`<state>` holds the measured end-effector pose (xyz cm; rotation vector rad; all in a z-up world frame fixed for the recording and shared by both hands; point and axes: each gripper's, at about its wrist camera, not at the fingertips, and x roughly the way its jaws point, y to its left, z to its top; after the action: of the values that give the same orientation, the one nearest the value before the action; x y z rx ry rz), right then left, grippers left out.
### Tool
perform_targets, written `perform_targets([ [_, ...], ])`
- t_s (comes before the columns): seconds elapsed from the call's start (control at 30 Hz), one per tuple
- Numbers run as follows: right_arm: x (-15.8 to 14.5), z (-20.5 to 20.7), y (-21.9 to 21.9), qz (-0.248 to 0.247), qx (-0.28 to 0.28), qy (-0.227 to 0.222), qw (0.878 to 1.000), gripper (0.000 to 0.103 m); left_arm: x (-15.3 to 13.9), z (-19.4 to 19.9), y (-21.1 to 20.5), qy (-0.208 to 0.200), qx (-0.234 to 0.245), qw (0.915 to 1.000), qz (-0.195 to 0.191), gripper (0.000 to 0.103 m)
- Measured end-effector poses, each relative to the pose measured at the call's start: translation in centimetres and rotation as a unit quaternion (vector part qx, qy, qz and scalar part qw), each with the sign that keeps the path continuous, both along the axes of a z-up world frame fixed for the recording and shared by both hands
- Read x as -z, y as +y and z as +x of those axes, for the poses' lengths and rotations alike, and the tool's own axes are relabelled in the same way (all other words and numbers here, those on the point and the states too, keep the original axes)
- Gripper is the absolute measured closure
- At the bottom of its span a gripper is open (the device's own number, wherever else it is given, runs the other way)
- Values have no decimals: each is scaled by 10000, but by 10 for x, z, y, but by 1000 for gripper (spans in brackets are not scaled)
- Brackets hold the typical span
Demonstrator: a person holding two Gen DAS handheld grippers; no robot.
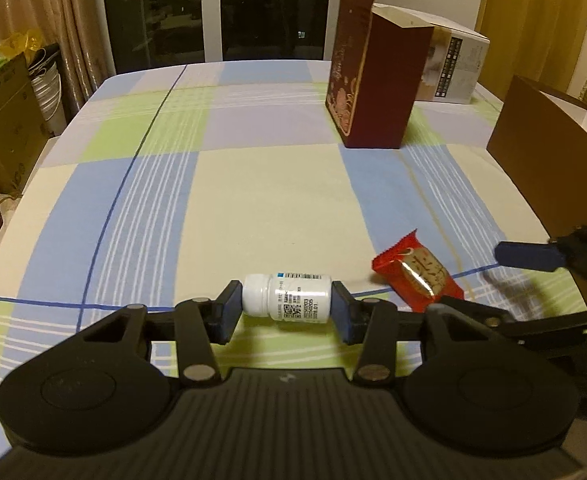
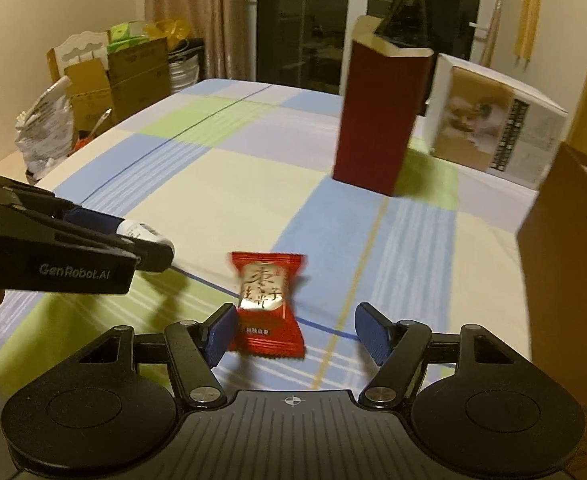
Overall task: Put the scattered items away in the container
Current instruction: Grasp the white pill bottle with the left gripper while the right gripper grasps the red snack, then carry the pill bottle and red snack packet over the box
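My left gripper (image 1: 286, 312) is shut on a small white pill bottle (image 1: 287, 297), held sideways between the blue pads just above the checked tablecloth. It also shows at the left of the right wrist view (image 2: 143, 234). A red snack packet (image 2: 268, 304) lies on the cloth, also seen in the left wrist view (image 1: 417, 272). My right gripper (image 2: 295, 334) is open around it, the left pad touching the packet's edge, the right pad apart. A brown open container (image 2: 569, 240) stands at the right edge, also in the left wrist view (image 1: 549, 148).
A tall dark red box (image 1: 369, 80) stands upright at the back of the table, with a white printed carton (image 2: 497, 120) behind it. Cardboard boxes and bags (image 2: 105, 80) stand beside the table's left edge. The tablecloth (image 1: 253, 200) stretches ahead.
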<state>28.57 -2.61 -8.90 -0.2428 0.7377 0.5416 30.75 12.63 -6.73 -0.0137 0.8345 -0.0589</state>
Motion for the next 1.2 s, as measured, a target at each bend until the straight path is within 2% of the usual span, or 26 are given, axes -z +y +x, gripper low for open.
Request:
perform_targets([
  [0.07,3,3,6,3,-60,1,10000,33,0,0,3,14,-14,10000,-18,62],
  [0.13,6,7,12,16,-118,41,9999,40,0,0,5,6,-21,10000,-21,62],
  [0.63,9,18,25,271,229,249,9991,41,-2,1,15,-37,-139,9999,-79,62],
  [0.67,9,18,24,256,260,230,9991,55,-2,1,15,-36,-150,9998,-85,62],
  [0.7,9,18,24,237,268,220,9991,64,-2,1,16,-35,-154,9998,-88,62],
  [0.77,8,16,22,175,296,143,9993,73,-2,1,16,-28,-141,9999,-87,62],
  [1.0,-3,8,8,93,411,44,9991,74,-1,0,10,-18,-19,10000,-70,62],
  [1.2,-32,-8,-13,121,542,-138,9984,75,-8,-5,-3,-104,231,9996,-96,62],
])
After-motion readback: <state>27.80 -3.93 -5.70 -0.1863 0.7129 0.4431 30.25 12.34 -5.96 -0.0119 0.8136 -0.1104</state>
